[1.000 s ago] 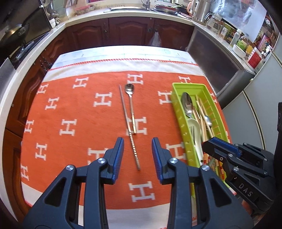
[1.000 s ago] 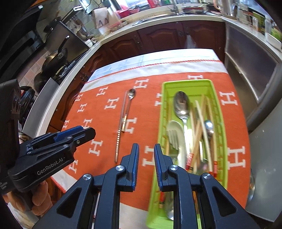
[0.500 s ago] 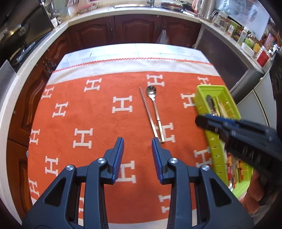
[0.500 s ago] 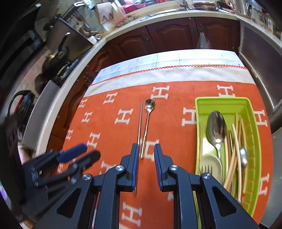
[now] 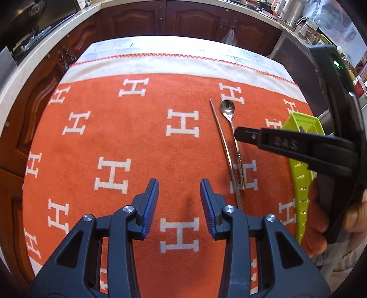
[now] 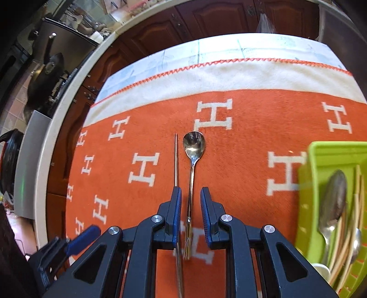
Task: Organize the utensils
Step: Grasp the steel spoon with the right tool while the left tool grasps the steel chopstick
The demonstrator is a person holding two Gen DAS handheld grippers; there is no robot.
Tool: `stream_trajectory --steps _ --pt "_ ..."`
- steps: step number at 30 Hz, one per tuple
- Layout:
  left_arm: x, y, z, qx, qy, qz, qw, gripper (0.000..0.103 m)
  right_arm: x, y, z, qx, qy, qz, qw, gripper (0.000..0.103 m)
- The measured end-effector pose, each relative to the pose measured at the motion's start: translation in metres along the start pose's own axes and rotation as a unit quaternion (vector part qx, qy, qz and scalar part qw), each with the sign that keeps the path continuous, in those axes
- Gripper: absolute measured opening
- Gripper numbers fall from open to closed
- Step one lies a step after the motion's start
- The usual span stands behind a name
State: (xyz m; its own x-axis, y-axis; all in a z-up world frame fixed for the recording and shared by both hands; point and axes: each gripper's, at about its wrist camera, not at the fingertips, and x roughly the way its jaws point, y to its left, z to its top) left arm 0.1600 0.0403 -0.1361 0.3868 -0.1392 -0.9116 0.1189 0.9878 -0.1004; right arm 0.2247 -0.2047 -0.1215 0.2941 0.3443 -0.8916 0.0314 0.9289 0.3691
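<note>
A small metal spoon [image 6: 193, 160] and a thin metal chopstick [image 6: 176, 158] lie side by side on the orange cloth [image 6: 247, 137]. My right gripper [image 6: 190, 206] is open, low over them, with the spoon's handle between its jaws. A green utensil tray [image 6: 318, 155] at the right holds a large spoon, chopsticks and other utensils. In the left wrist view my left gripper [image 5: 179, 201] is open and empty over the cloth, left of the spoon [image 5: 231, 128] and chopstick [image 5: 223, 146]. The right gripper [image 5: 243, 135] reaches in from the right above the spoon, in front of the tray [image 5: 300, 128].
The cloth covers a table with a white border [image 5: 183, 65] at the far side. Wooden kitchen cabinets [image 5: 183, 20] and a countertop run behind. A stove with pans [image 6: 45, 75] stands to the left.
My right gripper has moved left from the tray and down over the spoon handle, opening a little wider. My left gripper has shifted left, away from the spoon and chopstick.
</note>
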Motion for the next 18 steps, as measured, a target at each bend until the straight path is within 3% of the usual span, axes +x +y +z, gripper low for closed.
stream_trajectory --steps 7,12,18 --pt "0.008 0.007 -0.003 -0.01 0.007 -0.012 0.9999 0.034 0.022 0.022 0.001 -0.045 -0.006 -0.06 0.997 0.017" --pt "0.011 0.007 -0.004 -0.015 0.012 -0.02 0.9996 0.034 0.028 0.04 -0.009 -0.1 -0.026 -0.122 0.987 0.005" --pt "0.015 0.005 -0.003 -0.017 0.02 -0.029 0.9992 0.034 0.016 0.024 -0.018 -0.067 -0.026 -0.11 0.991 0.003"
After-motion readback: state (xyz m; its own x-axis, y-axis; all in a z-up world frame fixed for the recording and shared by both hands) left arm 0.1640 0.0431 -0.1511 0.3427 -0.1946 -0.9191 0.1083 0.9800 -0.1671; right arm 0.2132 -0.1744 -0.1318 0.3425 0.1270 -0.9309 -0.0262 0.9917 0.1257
